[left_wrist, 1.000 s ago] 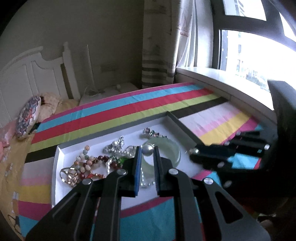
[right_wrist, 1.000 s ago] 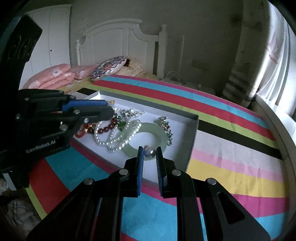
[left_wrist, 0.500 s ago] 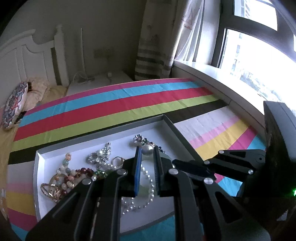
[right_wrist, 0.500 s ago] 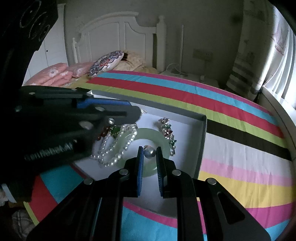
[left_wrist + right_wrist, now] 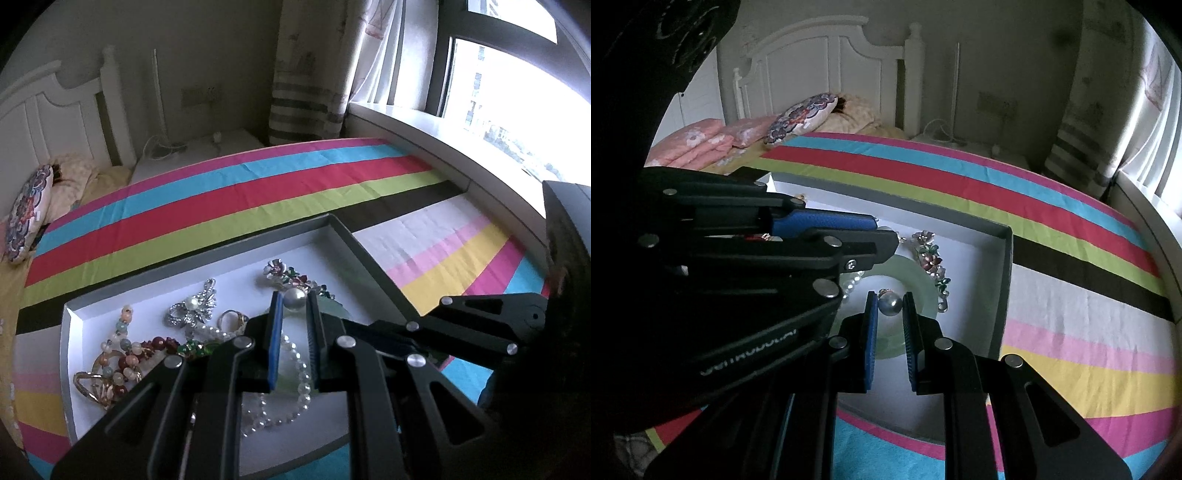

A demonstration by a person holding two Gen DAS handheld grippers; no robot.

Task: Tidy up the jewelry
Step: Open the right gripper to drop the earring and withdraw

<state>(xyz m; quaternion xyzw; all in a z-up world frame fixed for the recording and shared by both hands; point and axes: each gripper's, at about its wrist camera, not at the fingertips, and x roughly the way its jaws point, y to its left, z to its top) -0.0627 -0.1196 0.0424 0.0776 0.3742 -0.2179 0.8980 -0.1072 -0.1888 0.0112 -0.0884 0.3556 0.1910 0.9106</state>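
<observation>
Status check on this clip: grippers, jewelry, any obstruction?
Left gripper shut on pearl earring; right gripper shut on another pearl earring. Both over white tray. Jade bangle and pearl strand lie below.

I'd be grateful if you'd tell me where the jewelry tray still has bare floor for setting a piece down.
The tray is bare along its far wall, behind the silver brooch and flower brooch, and in its near right corner, beside the pearl strand. The left end is crowded with beaded bracelets; the middle holds the jade bangle.
</observation>
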